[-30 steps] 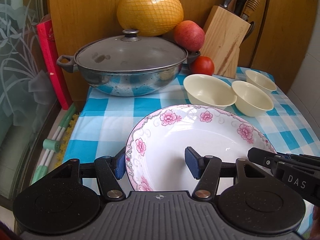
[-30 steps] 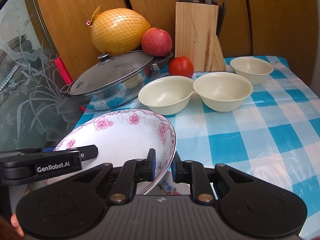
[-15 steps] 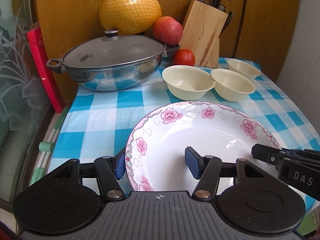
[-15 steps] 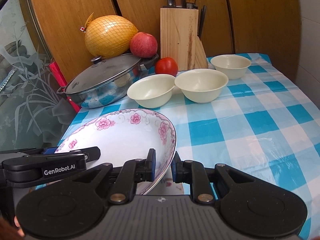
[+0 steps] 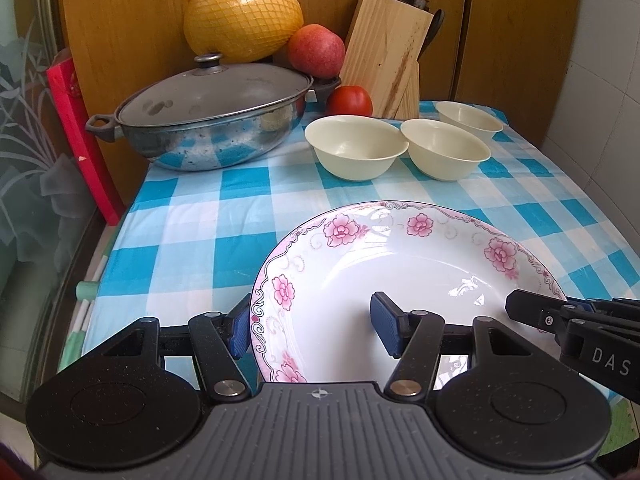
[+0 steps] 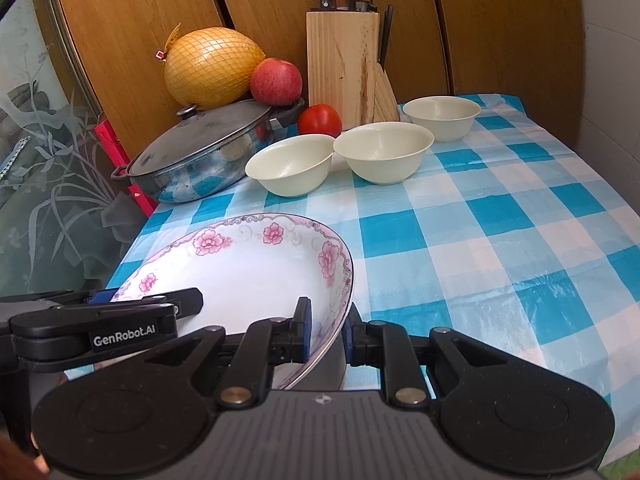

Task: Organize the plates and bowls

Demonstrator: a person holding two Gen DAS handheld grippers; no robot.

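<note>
A white plate with pink flowers (image 5: 400, 276) is held above the blue checked tablecloth, also in the right wrist view (image 6: 256, 272). My left gripper (image 5: 312, 330) straddles its left rim with the jaws wide apart, not pinching. My right gripper (image 6: 325, 330) is shut on its right rim. Three cream bowls stand in a row behind: left (image 5: 356, 152), middle (image 5: 444, 154), far right (image 5: 470, 120); in the right wrist view they are left (image 6: 290, 164), middle (image 6: 382, 152) and right (image 6: 442, 116).
A lidded steel pan (image 5: 212, 116) stands at the back left with a netted pomelo (image 5: 242, 20) and an apple (image 5: 316, 50) behind it. A tomato (image 5: 350, 100) and a wooden knife block (image 5: 386, 48) stand at the back. The checked tablecloth (image 6: 500, 240) lies to the right.
Both grippers and the plate have pulled back and risen; the pan and bowls look farther away. The grips on the plate are unchanged.
</note>
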